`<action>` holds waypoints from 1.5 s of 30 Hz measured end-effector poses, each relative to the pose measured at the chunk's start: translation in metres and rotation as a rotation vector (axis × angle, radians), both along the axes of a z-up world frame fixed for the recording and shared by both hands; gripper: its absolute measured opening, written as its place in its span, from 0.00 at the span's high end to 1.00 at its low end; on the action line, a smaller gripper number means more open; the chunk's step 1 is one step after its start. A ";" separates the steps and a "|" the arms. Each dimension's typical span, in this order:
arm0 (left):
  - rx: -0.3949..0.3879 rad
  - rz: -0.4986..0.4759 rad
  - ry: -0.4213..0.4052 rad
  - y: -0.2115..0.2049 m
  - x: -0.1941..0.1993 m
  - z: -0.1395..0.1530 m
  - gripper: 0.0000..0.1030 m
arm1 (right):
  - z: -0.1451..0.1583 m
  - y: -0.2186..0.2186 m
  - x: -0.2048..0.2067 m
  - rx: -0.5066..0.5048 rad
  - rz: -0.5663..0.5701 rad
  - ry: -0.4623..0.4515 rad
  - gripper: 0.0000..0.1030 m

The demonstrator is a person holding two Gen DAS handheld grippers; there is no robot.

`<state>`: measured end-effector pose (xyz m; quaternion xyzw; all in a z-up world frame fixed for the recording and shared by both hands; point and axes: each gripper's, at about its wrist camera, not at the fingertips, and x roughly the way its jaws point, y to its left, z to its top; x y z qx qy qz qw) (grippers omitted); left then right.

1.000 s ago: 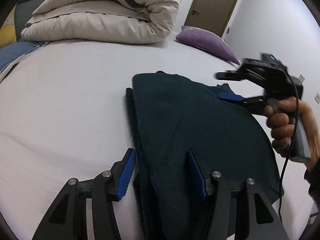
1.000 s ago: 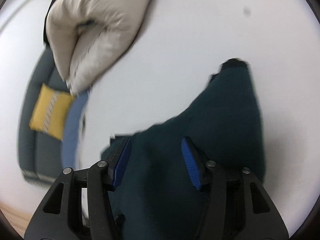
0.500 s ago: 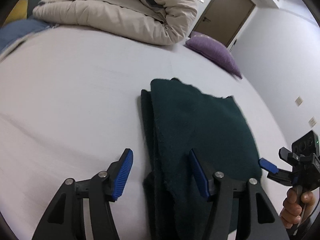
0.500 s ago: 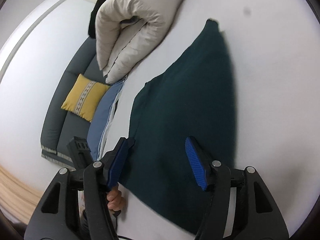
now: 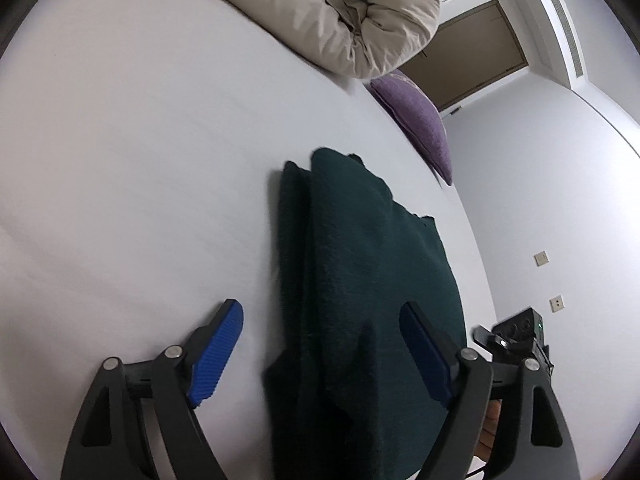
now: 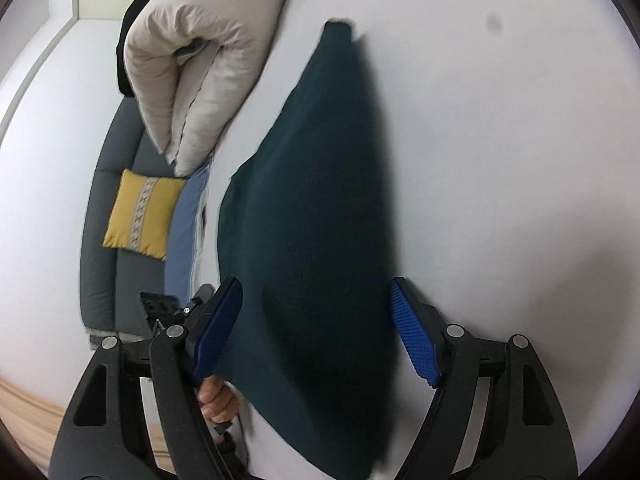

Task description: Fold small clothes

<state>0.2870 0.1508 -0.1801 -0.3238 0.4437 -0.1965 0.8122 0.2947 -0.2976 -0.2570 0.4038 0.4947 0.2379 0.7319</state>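
Observation:
A dark green knitted garment [image 5: 360,264] lies folded lengthwise on the white bed [image 5: 132,184]. My left gripper [image 5: 320,352] hovers over its near end, jaws opening, blue pads wide apart and clear of the cloth; a raised fold sits between them. In the right wrist view the same garment [image 6: 316,216] stretches away from my right gripper [image 6: 316,328], whose jaws are also opening, straddling the cloth's near part without pressing it. The right gripper's body [image 5: 520,340] shows at the left view's lower right, and the left gripper's body [image 6: 168,308] with a hand [image 6: 216,400] at the right view's lower left.
A rolled beige duvet [image 5: 328,12] lies at the bed's far side, a purple pillow [image 5: 420,120] beside it. A grey sofa [image 6: 104,216] with a yellow cushion [image 6: 140,212] stands past the bed's edge, with blue cloth [image 6: 184,232] along that edge. A brown door [image 5: 472,56] is behind.
Both grippers' jaws have spread wider. The right gripper pulled back from the garment's far part to its near end. The left view rolled and slid along the garment.

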 end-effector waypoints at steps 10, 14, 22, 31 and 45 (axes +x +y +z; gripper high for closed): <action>0.094 -0.087 0.026 -0.029 -0.002 -0.004 0.53 | -0.003 0.048 0.027 -0.136 0.035 0.001 0.49; 0.077 -0.115 0.040 -0.032 -0.005 0.000 0.71 | 0.011 0.055 0.014 -0.177 0.042 -0.042 0.60; 0.106 -0.177 -0.008 -0.051 -0.049 0.034 0.74 | 0.058 0.051 -0.043 -0.184 0.040 -0.119 0.62; 0.131 -0.188 -0.049 -0.075 -0.175 0.069 0.75 | 0.082 0.033 -0.180 -0.147 0.080 -0.146 0.62; 0.165 -0.159 0.053 -0.073 -0.256 0.002 0.66 | -0.008 -0.001 -0.299 -0.010 0.044 -0.079 0.60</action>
